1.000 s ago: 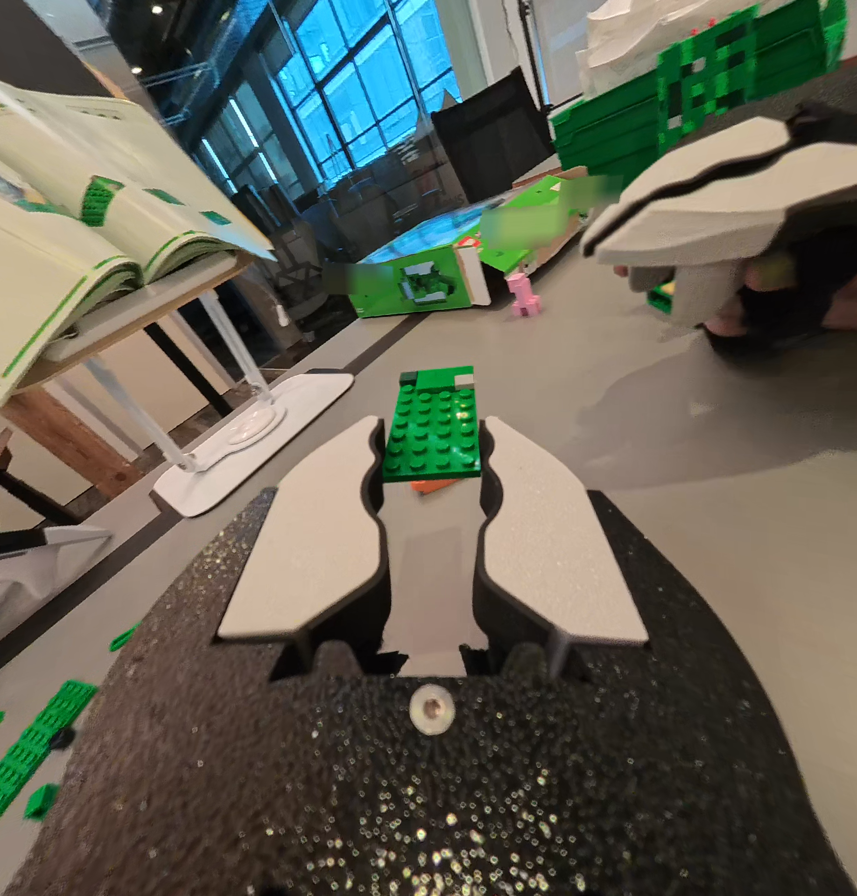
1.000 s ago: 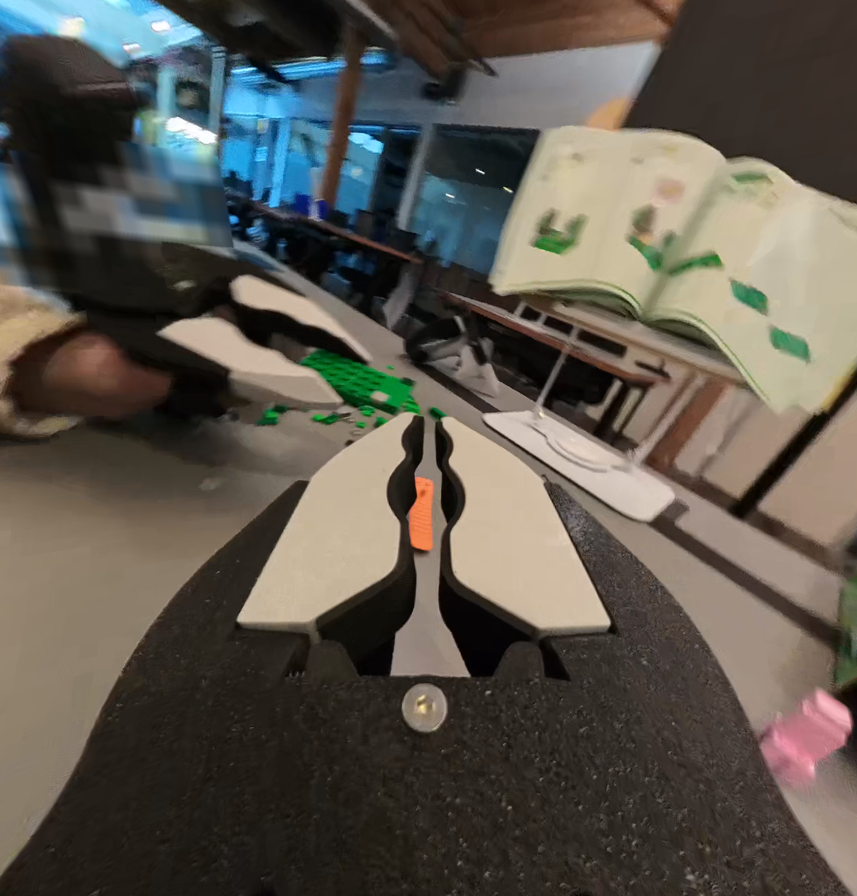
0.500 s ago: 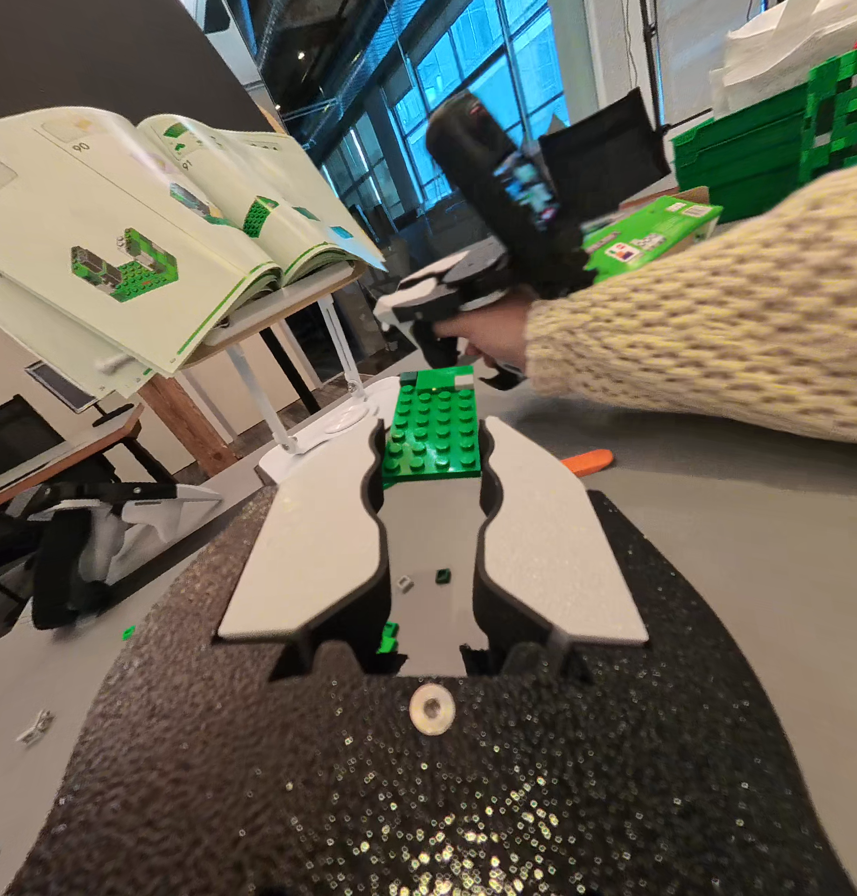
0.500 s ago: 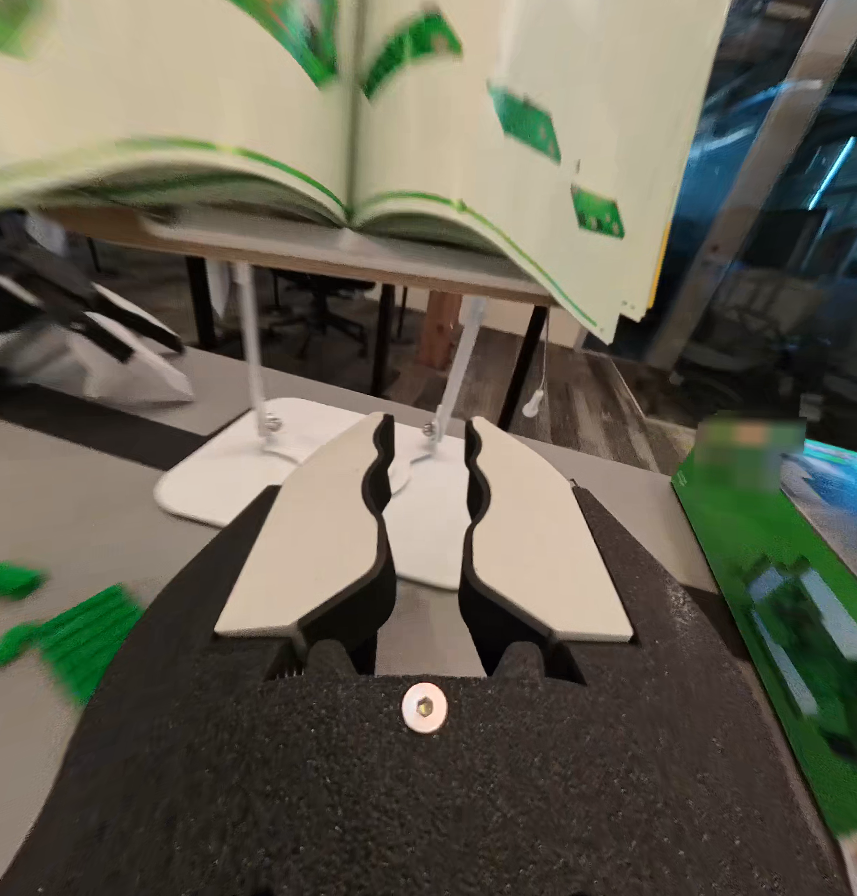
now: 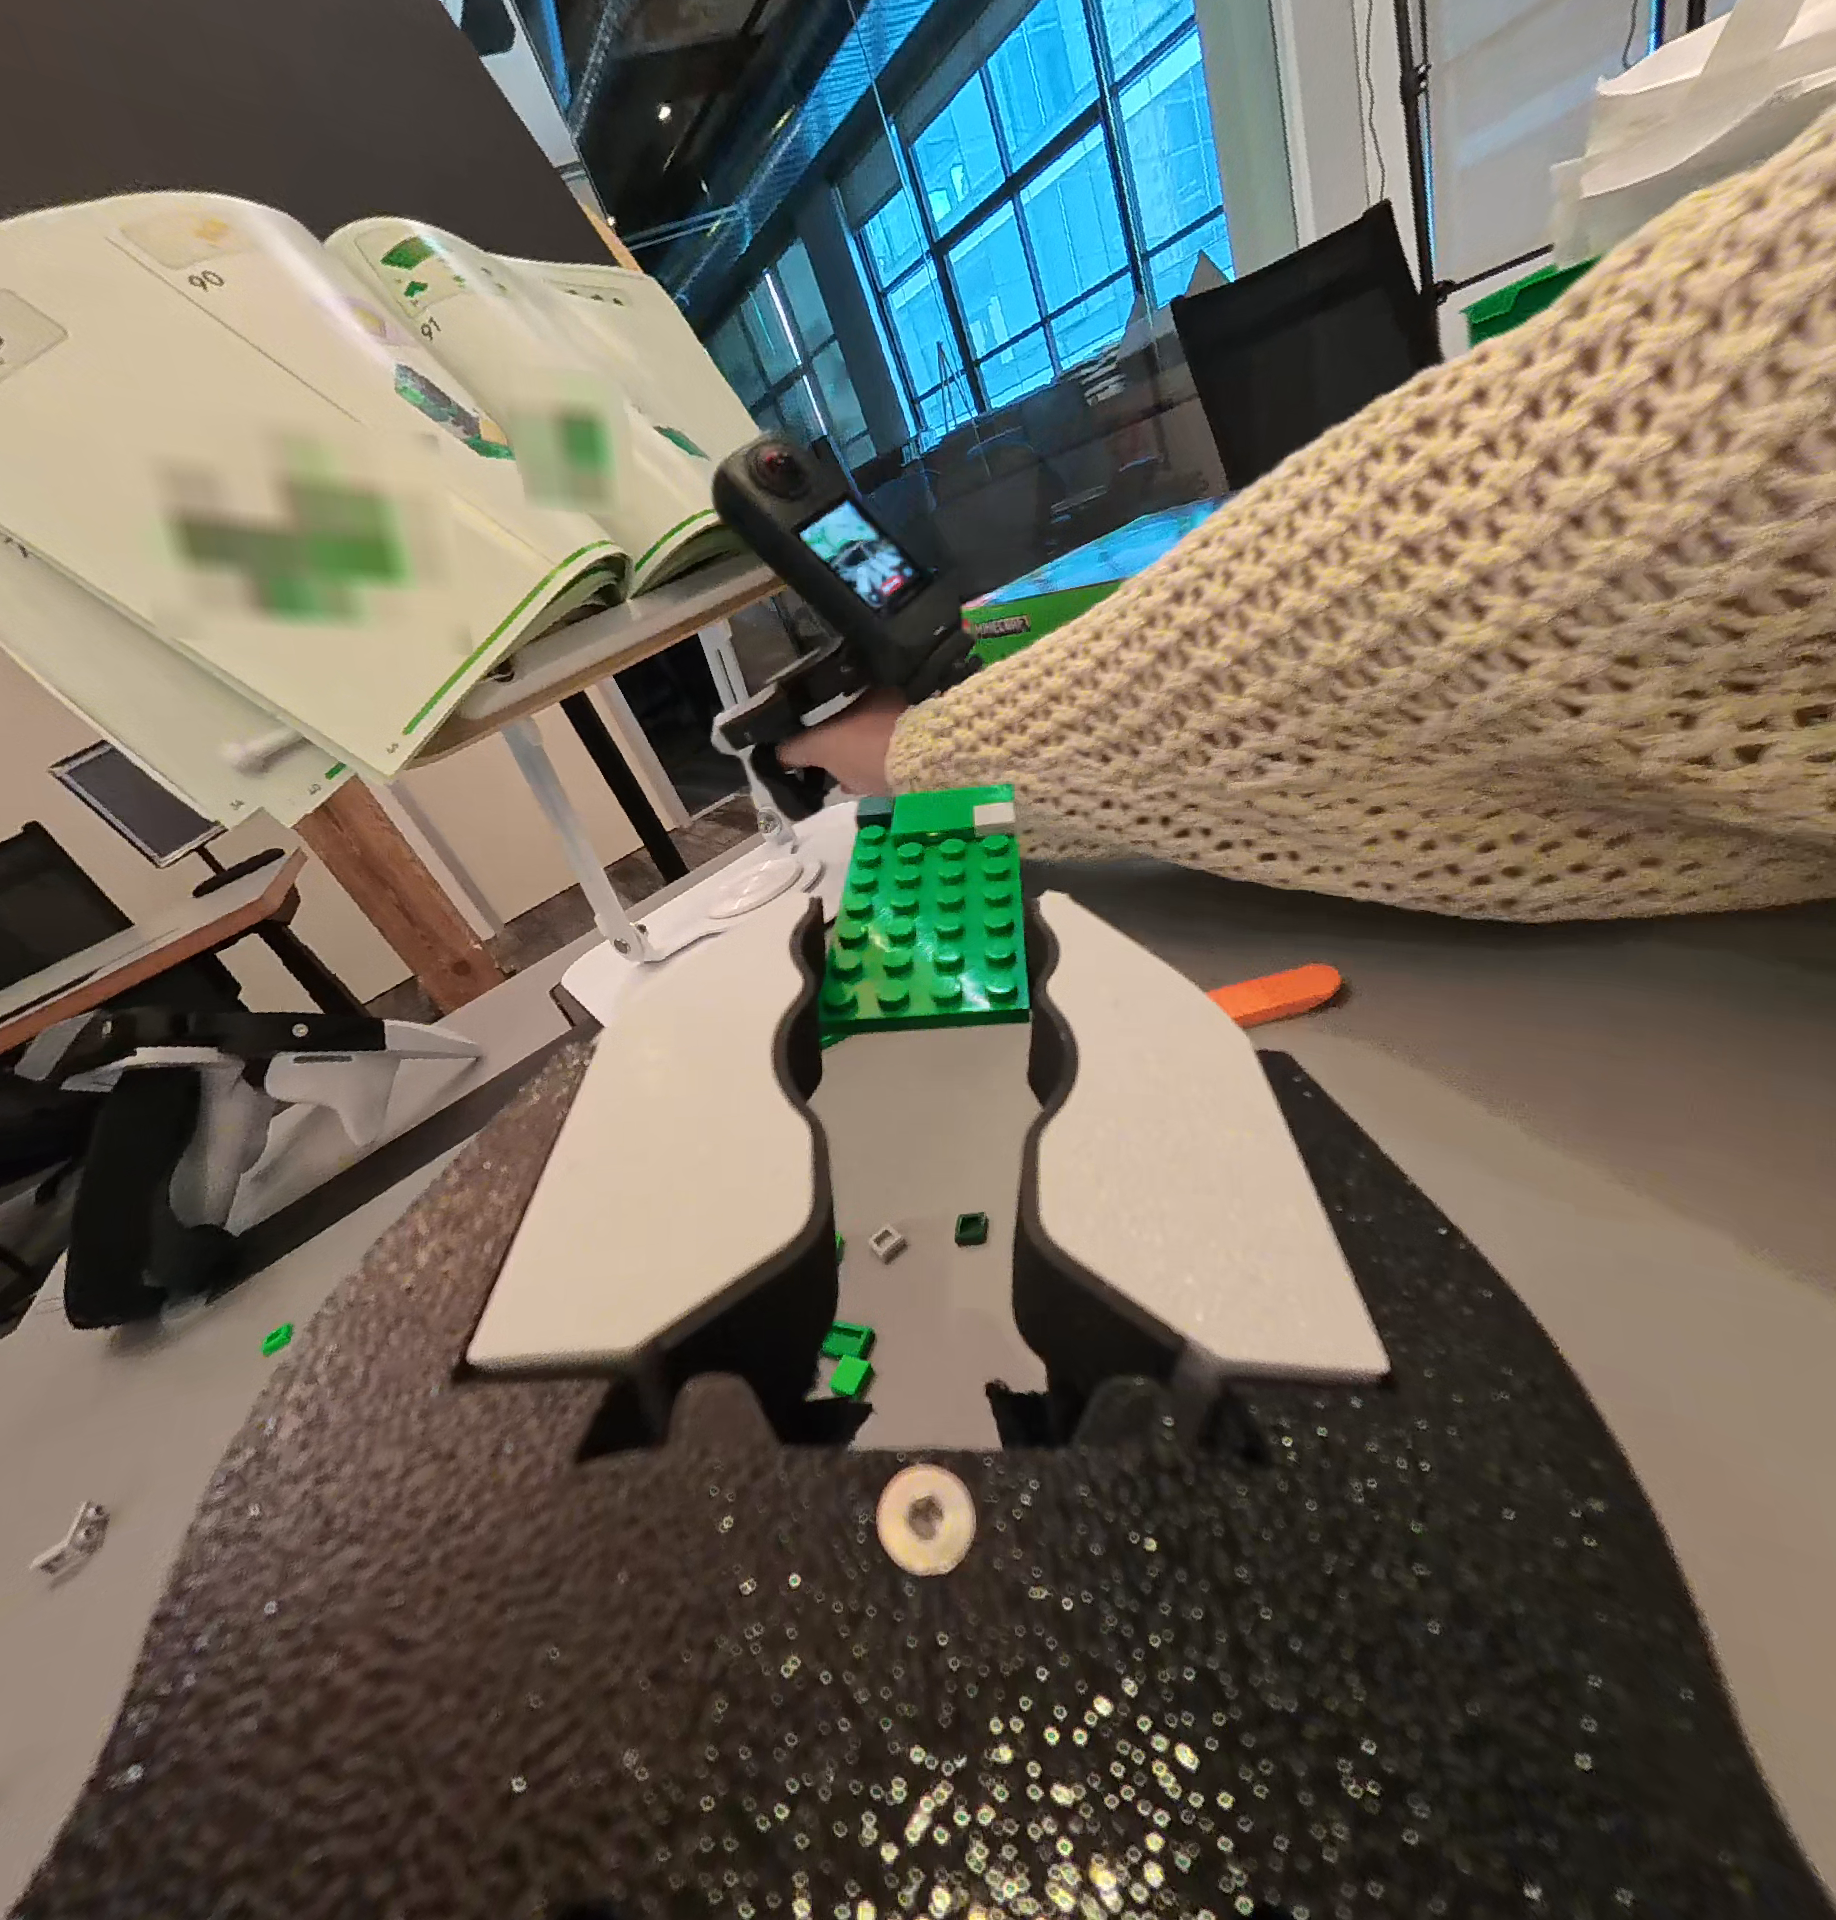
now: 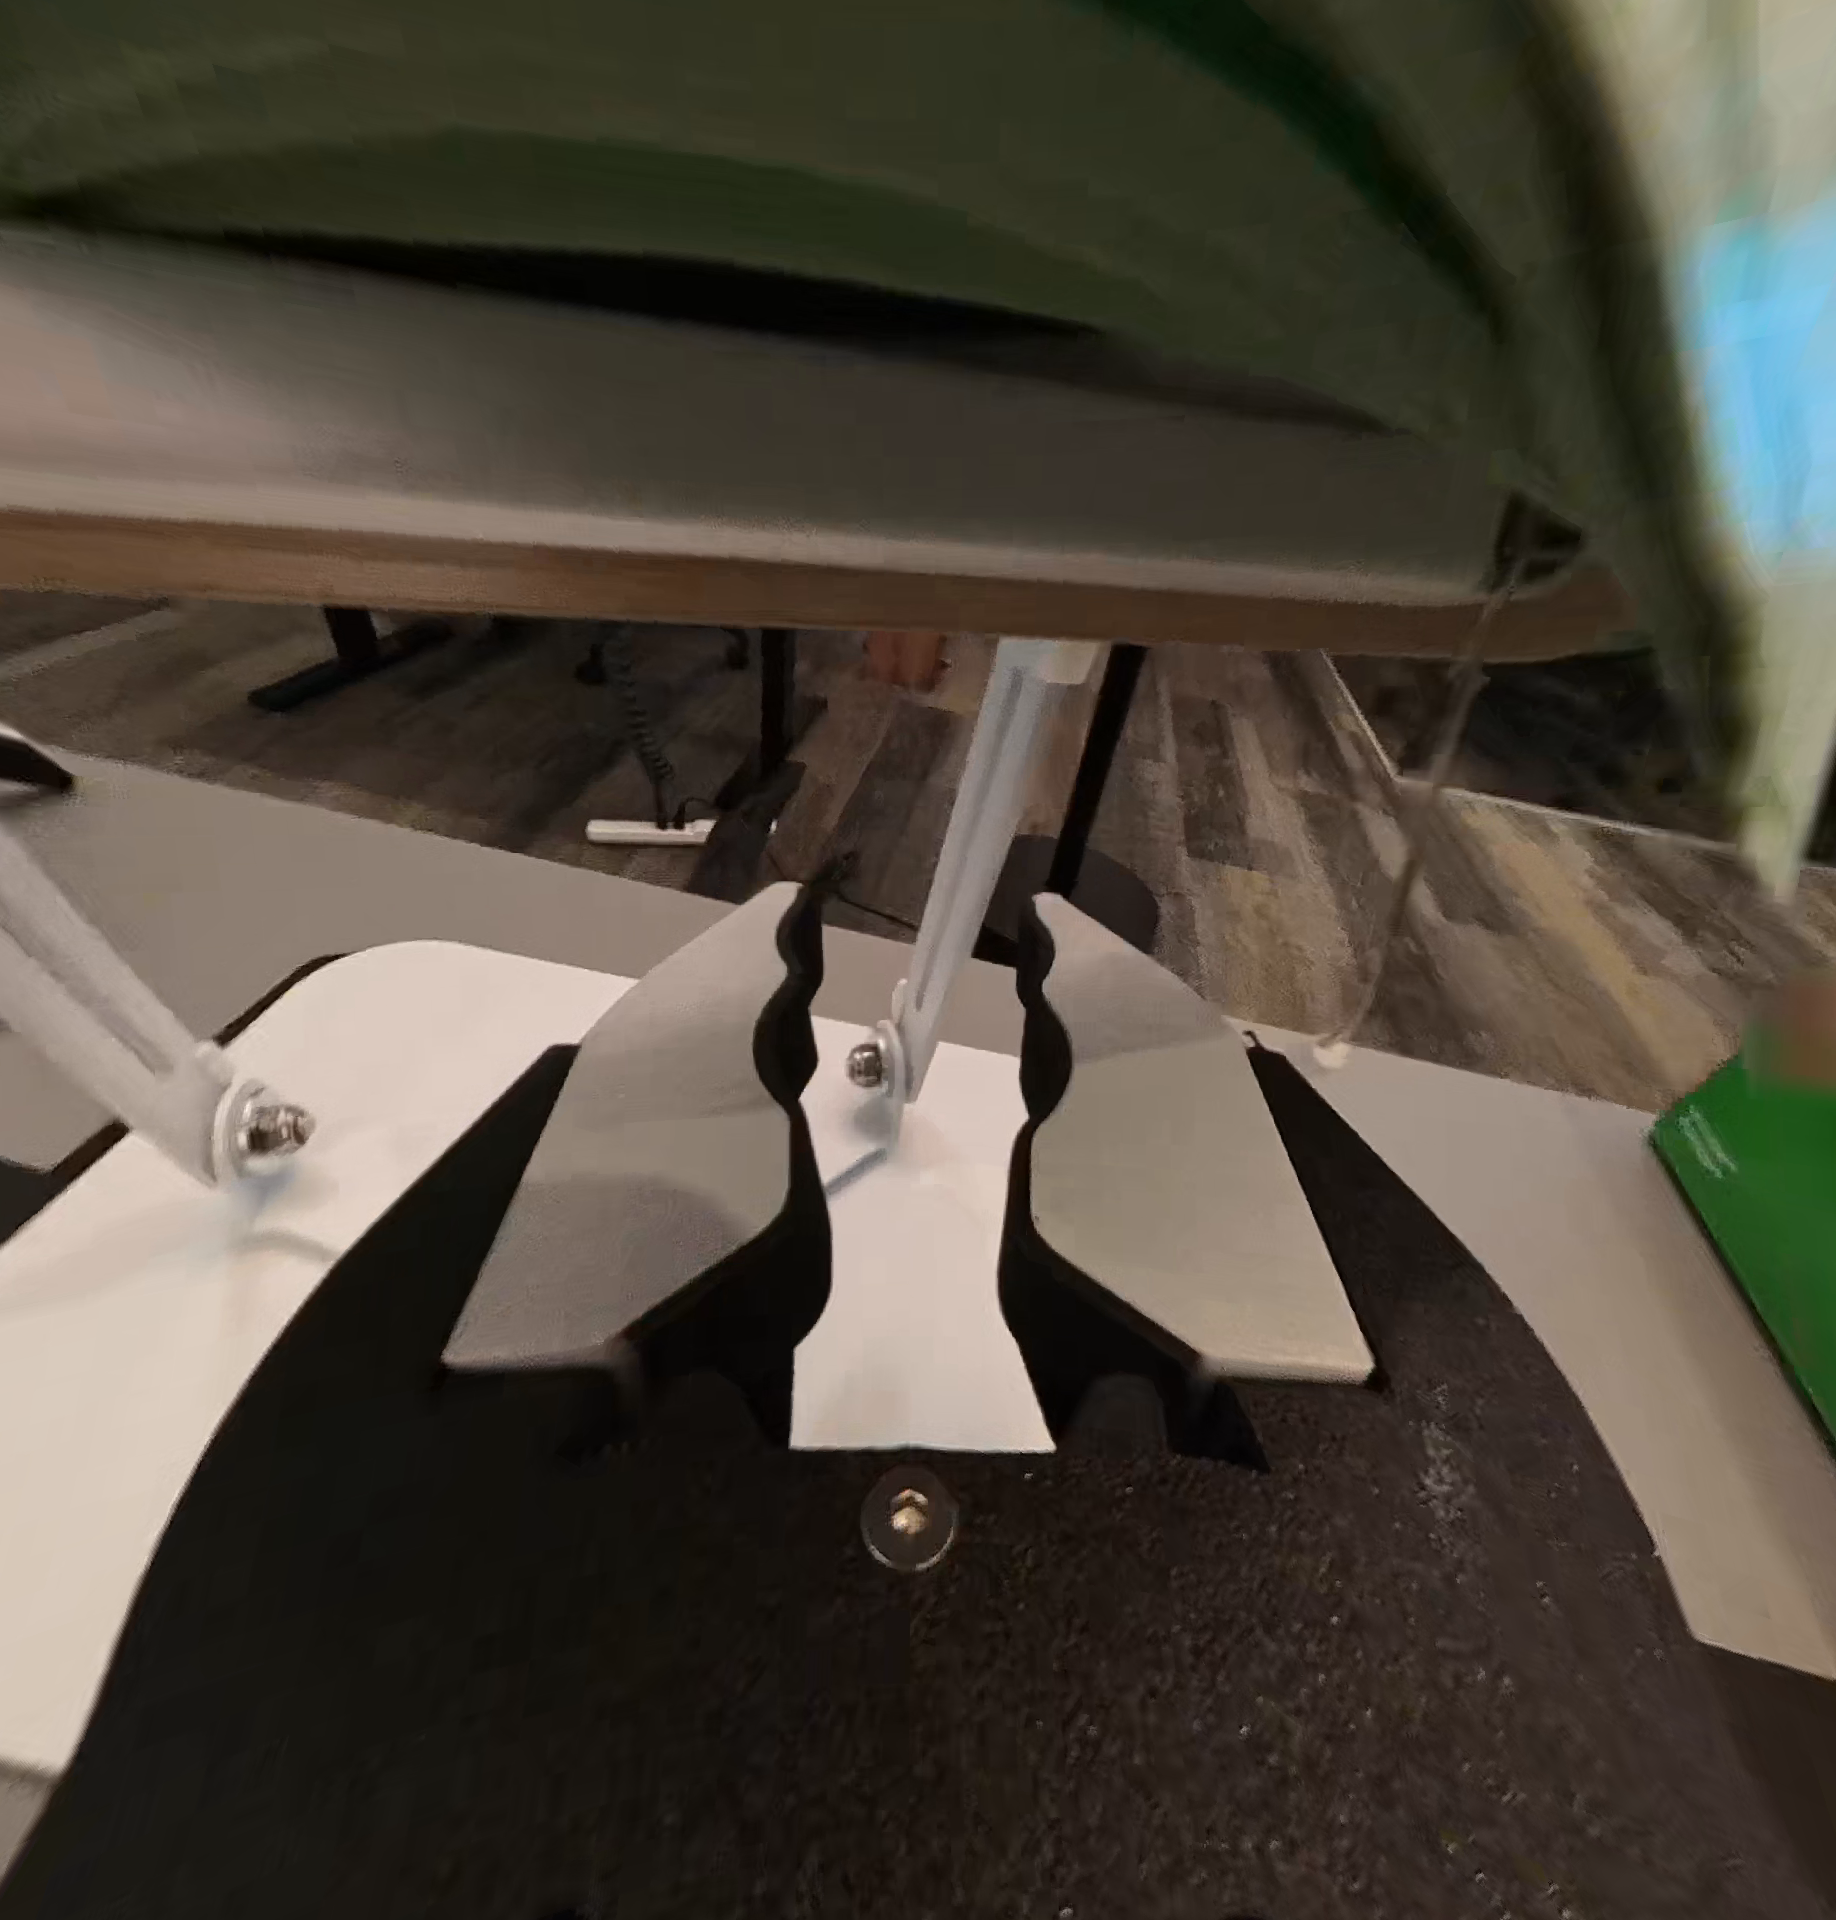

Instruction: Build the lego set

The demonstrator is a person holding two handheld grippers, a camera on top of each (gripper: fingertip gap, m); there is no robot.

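Seemingly early on, the left gripper (image 5: 924,935) is clamping only a small green plate (image 5: 929,925) at frame centre, loose bricks (image 5: 849,1359) are lying below unused, while the right gripper (image 6: 919,940) is gaping empty toward the upper-frame instruction book (image 5: 270,468).

Both wrist views sit low, sharing the white book stand (image 5: 685,925) (image 6: 270,1039) base

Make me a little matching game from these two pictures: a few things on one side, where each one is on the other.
Things:
1. green plate
2. orange piece
3. instruction book
4. right gripper

Places:
A. open on a raised stand
B. lying on the grey table, right of the left gripper
C. clamped at the left gripper's tips
D. empty, over the stand's white base

Pairs: 1-C, 2-B, 3-A, 4-D
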